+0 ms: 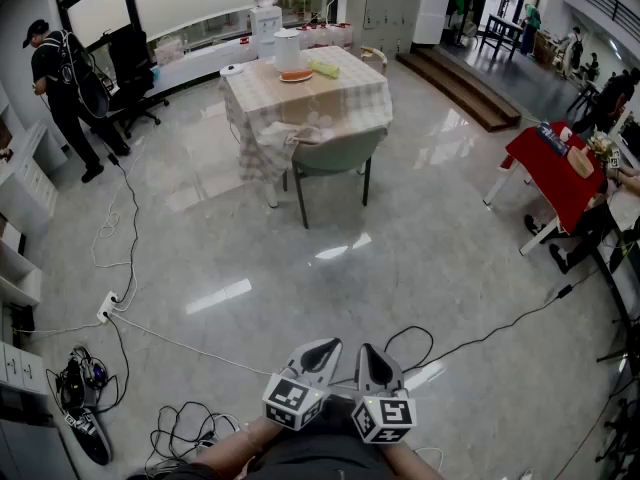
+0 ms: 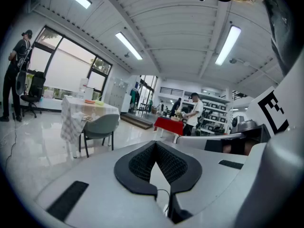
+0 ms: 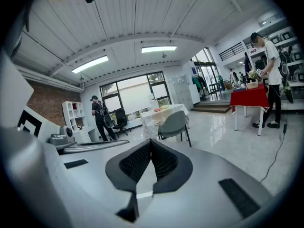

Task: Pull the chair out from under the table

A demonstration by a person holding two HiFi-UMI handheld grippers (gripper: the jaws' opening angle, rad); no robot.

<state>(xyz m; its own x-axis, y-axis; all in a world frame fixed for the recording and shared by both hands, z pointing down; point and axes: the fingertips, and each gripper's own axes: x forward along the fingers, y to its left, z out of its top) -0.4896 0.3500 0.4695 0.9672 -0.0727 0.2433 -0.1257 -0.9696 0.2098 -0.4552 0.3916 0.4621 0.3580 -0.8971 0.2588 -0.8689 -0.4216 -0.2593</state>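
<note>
Head view: person [image 1: 62, 73] stands at 10 o'clock by the windows. Chair [image 1: 335, 153] at 12, well away from both grippers, its seat tucked under the near edge of the table [image 1: 350, 93], back towards the camera, and the cloth hangs onto it. Red table [image 1: 550, 173] at 2. At 6, left gripper [image 1: 325, 346] and right gripper [image 1: 370, 351] side by side, both with jaws closed on nothing.

The chair [image 1: 338, 153] stands at the near side of the table [image 1: 345, 93], a second table [image 1: 540, 183] off right.
</note>
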